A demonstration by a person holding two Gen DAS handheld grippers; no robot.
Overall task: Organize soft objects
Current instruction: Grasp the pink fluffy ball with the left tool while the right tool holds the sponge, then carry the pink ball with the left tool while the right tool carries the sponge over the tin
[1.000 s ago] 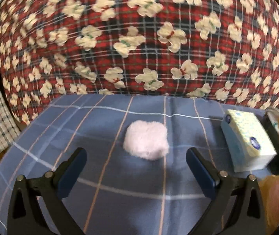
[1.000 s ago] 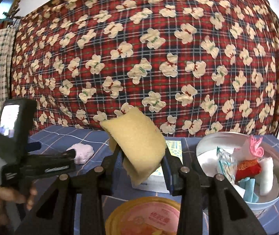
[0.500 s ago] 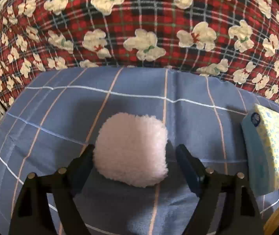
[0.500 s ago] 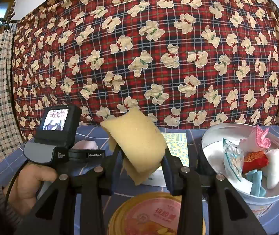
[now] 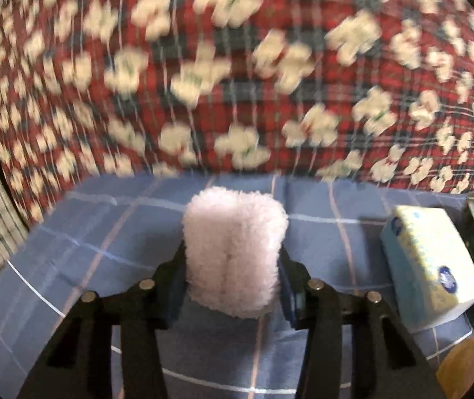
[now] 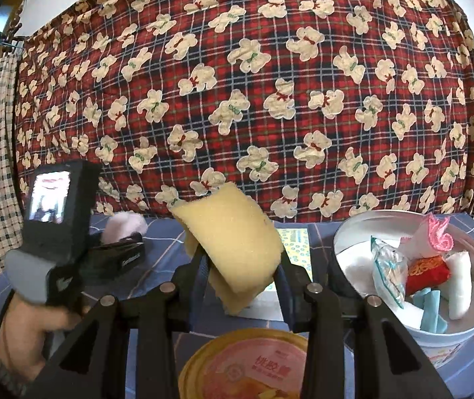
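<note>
Tongs first: the left gripper (image 5: 233, 266) has just been closing, and its blue pads now pinch a pale pink fluffy puff (image 5: 234, 252) from both sides, creasing it down the middle. The puff stands up between the jaws above the blue checked tablecloth (image 5: 87, 232), squeezed narrow so that, by the look of it, it can be carried without slipping; whether it has fully left the cloth cannot be told through the blur. The right gripper (image 6: 241, 272) is clamped on a yellow sponge (image 6: 233, 246), which bends into an arch over the jaws, a sign of how readily it gives under pressure. It hangs in the air near the middle of the table, apparently kept ready while the other hand gathers its piece.

From the right wrist view, the person's left hand (image 6: 20, 329) grips the handle of the left tool at the near left, its small screen (image 6: 49, 196) lit. To the right sits a round white tin (image 6: 353, 229), already holding soft packets and wrapped pieces in red, pink, white and blue, which suggests it is the collecting place for both the puff and the sponge. A tissue pack (image 5: 433, 266) lies between the grippers and the tin. An orange-lidded tub (image 6: 246, 365) sits nearest the camera. A red plaid blanket printed with bears (image 6: 253, 83) hangs at the far side as backdrop.
</note>
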